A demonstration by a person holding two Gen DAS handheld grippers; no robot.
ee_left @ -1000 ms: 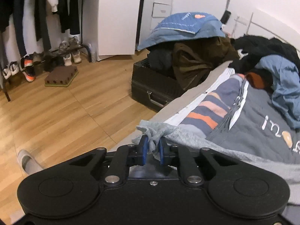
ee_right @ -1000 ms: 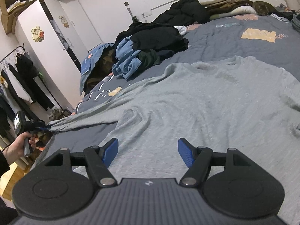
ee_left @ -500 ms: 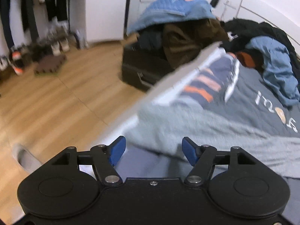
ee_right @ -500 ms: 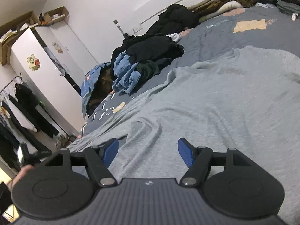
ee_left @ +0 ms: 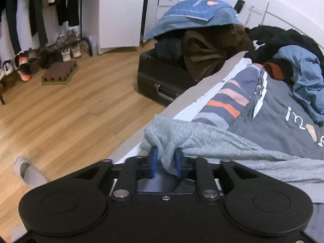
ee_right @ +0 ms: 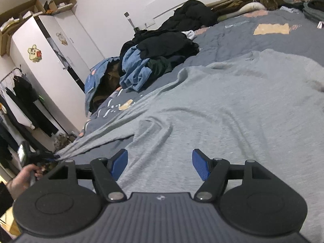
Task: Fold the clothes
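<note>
**Grey top stretched out on the bed, one sleeve pinched**

On the left, the left gripper has its blue fingers clamped on the end of a sleeve of the grey top. That end hangs right at the edge of the bed, over the wood floor. If the fingers slip, the sleeve could drop off the side. If the pull is too hard, the whole top could slide and bunch up, and there are wrinkles near the armpit as it is.

In the middle, the top lies spread flat on the grey bed cover.

On the right, the right gripper hangs over the top with its fingers wide apart, holding nothing. If it bites down here, it might grab the cover too.

Writing: the cover shows white letters, maybe "in", the rest cut off. The wardrobe has mouse stickers but no words I can read.
</note>
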